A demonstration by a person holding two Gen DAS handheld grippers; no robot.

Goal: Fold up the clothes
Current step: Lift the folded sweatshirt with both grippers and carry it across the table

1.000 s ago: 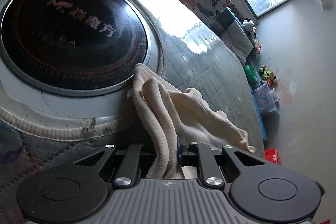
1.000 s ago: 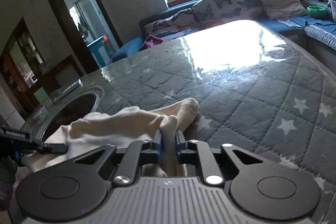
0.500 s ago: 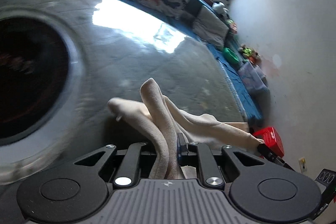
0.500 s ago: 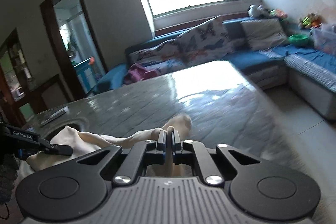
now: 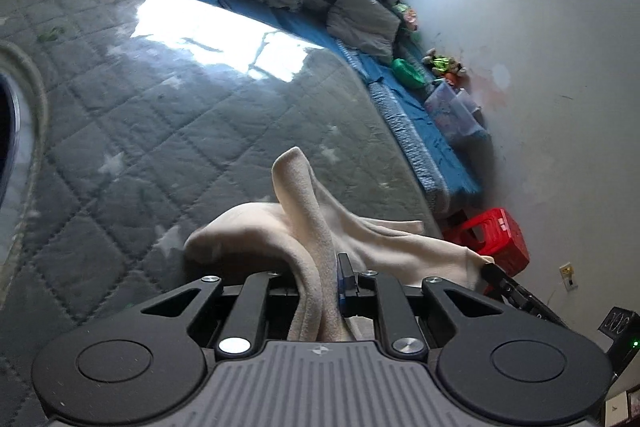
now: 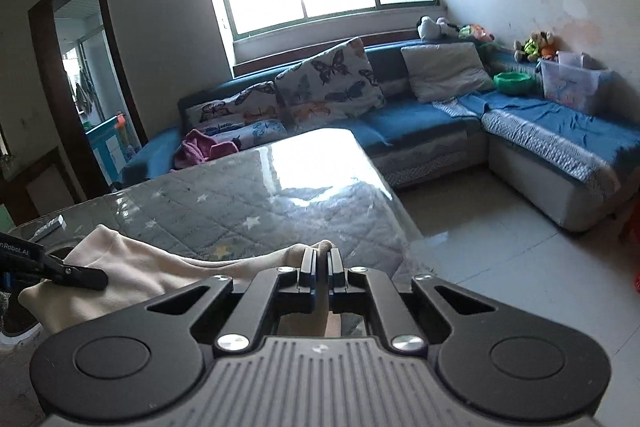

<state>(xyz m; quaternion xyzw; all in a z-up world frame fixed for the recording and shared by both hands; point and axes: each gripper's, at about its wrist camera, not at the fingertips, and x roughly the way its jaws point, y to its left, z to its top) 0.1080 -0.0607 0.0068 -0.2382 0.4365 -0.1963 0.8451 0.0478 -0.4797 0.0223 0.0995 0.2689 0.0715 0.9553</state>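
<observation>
The left gripper pinches a thick fold of the cream garment; the cloth rises between its jaws into a rounded peak just ahead of them and drapes off to both sides, one lobe to the left and a longer span running right toward the right gripper, whose dark tip touches the far corner of the fabric. In the right wrist view, the right gripper has its jaws pressed nearly together on a thin edge of the same garment, which stretches away to its left, where the tip of the left gripper holds the other end. The cloth hangs between the two grippers, over the near edge of the counter, a grey quilted surface with white stars under a glossy cover that reflects the window. Beyond the counter, ahead of both grippers, stands a blue corner sofa with butterfly cushions, a purple cloth and a green bowl. A red stool sits on the floor to the right of the left gripper.
</observation>
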